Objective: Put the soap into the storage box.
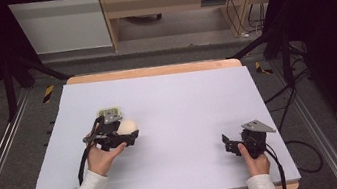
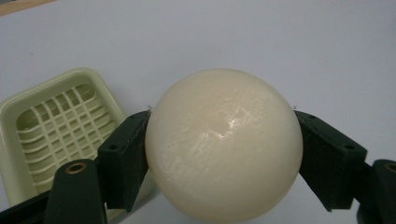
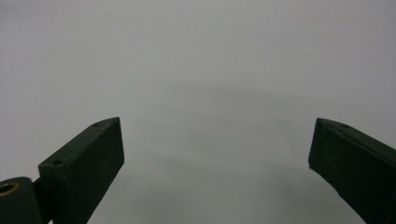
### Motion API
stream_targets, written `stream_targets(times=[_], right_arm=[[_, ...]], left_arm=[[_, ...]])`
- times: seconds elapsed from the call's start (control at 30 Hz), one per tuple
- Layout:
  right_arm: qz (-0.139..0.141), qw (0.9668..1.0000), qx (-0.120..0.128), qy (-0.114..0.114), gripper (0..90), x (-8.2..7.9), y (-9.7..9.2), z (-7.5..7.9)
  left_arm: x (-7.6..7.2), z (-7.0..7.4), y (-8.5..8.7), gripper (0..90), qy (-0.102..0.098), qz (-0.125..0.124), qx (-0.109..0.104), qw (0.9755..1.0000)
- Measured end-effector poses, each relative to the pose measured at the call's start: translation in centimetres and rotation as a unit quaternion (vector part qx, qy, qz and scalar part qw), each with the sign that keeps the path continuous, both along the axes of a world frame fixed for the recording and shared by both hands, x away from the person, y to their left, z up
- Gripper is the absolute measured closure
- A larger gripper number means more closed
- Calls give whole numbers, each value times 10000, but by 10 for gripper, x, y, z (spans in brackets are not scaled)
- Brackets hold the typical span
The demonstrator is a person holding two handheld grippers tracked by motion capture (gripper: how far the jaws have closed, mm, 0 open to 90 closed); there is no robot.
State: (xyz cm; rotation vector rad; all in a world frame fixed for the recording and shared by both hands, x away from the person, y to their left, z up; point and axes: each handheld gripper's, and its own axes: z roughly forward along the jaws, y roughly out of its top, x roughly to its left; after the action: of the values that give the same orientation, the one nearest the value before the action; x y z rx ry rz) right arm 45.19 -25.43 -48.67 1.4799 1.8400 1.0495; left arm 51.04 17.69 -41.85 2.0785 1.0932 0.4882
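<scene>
- So the left gripper (image 1: 121, 133) has its jaws clamped on a cream ball (image 2: 223, 144), one black pad pressed on each side of its widest part. Grip looks centred, not a fingertip pinch.
- The ball sits right between the pads, out at the front of the gripper. I honestly can't tell if it's lifted or resting on the table (image 1: 183, 107); the left gripper view shows pale table past it, but the underside is cut off at the bottom edge.
- Just beside the left jaw, slightly beyond it, is a pale green tray (image 2: 51, 126) with a slatted grid floor, looks like a soap dish. It's empty.
- My read on progress: the grab is done, the placing isn't. If the ball goes in that tray, what's left is a short move toward the left jaw's side, lowering it and letting go.
- The ball itself: smooth, waxy, off-white, with a glossy highlight and faint scuffs near the top. Round and slick, so I'd guess it rolls the moment it's let go anywhere flat.
- The right gripper (image 1: 235, 146) is well off to the other side, jaws spread wide with nothing between them, just bare table ahead. Looks idle to me.
</scene>
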Motion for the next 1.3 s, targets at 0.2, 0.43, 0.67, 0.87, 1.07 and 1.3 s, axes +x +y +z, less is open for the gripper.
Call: stream_targets(times=[0.2,0.43,0.67,0.87,1.07,1.3], right_arm=[[-2,10000,3,-4,38,0,0,0],[8,10000,5,8,39,0,0,0],[9,10000,1,10,39,0,0,0],[5,10000,3,12,39,0,0,0],[8,10000,3,15,39,0,0,0],[6,10000,2,15,39,0,0,0]], left_arm=[[5,-1,7,240,47,114,43,9999],[11,-2,14,241,67,209,66,9997],[16,0,19,241,62,267,56,9996],[22,2,25,241,71,325,34,9994],[28,4,32,241,66,425,-4,9991],[36,2,41,241,83,587,-55,9982]])
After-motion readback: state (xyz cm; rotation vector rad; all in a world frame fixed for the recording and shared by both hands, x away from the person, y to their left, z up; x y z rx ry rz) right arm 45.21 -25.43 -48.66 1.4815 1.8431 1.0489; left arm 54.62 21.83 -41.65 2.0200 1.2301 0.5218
